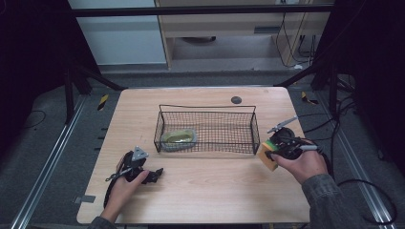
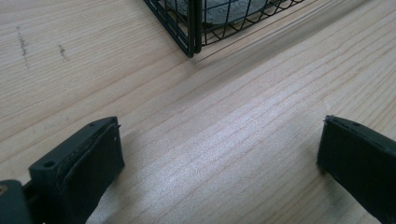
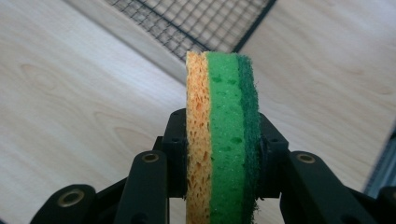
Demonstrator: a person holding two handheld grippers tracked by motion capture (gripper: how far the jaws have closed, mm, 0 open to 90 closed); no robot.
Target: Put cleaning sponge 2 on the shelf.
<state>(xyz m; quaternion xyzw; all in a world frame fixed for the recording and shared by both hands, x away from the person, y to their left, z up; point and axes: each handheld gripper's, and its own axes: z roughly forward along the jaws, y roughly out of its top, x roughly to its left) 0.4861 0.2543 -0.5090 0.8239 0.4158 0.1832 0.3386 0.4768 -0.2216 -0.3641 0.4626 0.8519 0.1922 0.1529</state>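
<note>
Sponge clamped, basket next

Sponge (image 3: 222, 140) sits squeezed on edge in your right gripper (image 1: 279, 150), at the wire basket's (image 1: 206, 125) four o'clock corner. Lift it above the rim before crossing toward ten o'clock. Your left gripper (image 1: 143, 172) rests wide open, holding nothing.

My light wood table (image 1: 205, 191): wire basket (image 1: 206, 128) sitting centre, toward twelve o'clock; small dark round spot (image 1: 236, 99) at twelve beyond it; my left gripper (image 1: 154, 175) resting at eight.

Lab recording bay: black-curtained frame (image 1: 329, 71), floor rails (image 1: 43, 162), trailing cables (image 1: 334, 124).
</note>
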